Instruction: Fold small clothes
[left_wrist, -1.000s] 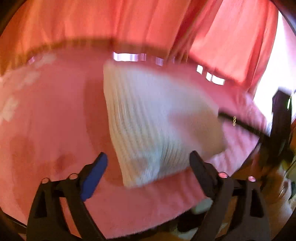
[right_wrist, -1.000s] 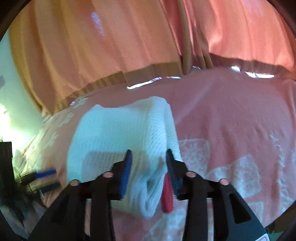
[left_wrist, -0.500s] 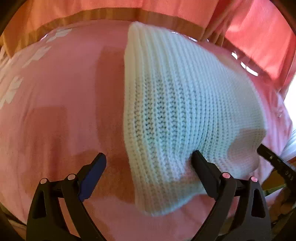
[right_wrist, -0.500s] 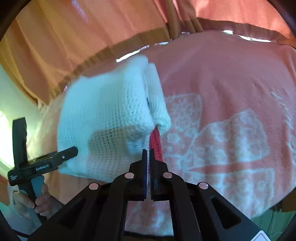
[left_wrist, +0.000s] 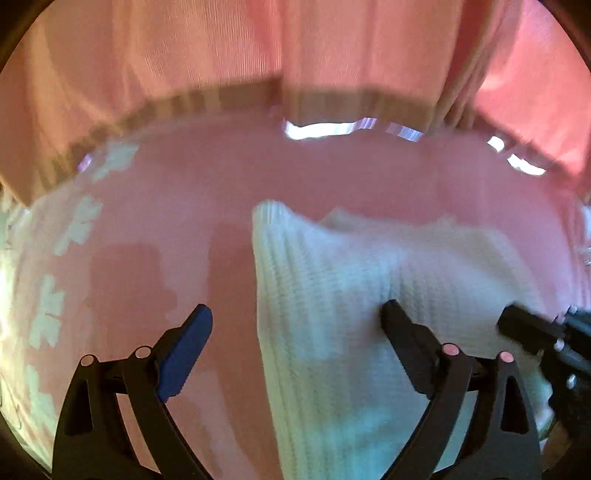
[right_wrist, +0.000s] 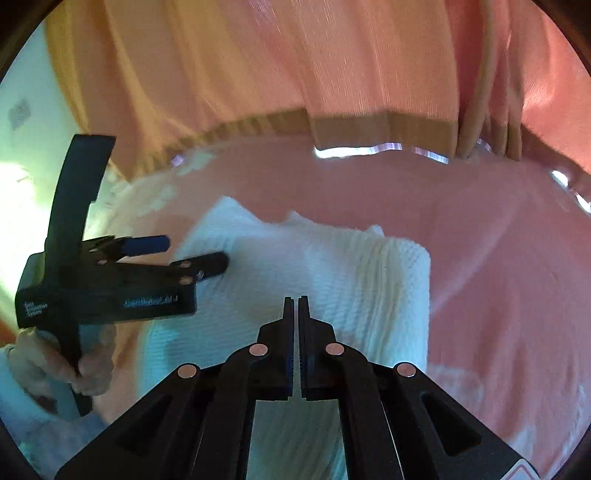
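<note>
A white knit garment (left_wrist: 343, 295) lies folded on the pink bedspread (left_wrist: 177, 206). My left gripper (left_wrist: 295, 325) is open and straddles the garment's left edge: its blue pad hangs over the bedspread and its black finger over the knit. In the right wrist view the same garment (right_wrist: 332, 269) lies just beyond my right gripper (right_wrist: 295, 301), which is shut with nothing between its jaws. There the left gripper (right_wrist: 192, 254) shows at the garment's left side, held by a person's hand (right_wrist: 88, 369). The right gripper's dark tip (left_wrist: 524, 330) reaches in over the garment's right edge in the left wrist view.
The pink bedspread (right_wrist: 498, 280) carries white flower patterns (left_wrist: 48, 317) at its left and near edges. Pink-orange curtains (right_wrist: 295, 55) with a brown hem hang close behind the bed's far edge, with bright slits of light (left_wrist: 325, 127) under them.
The right gripper's jaws closed, let the white knit go and drew back from it. The left gripper stayed open and shifted, so the garment now sits lower and more to the right between its fingers.
</note>
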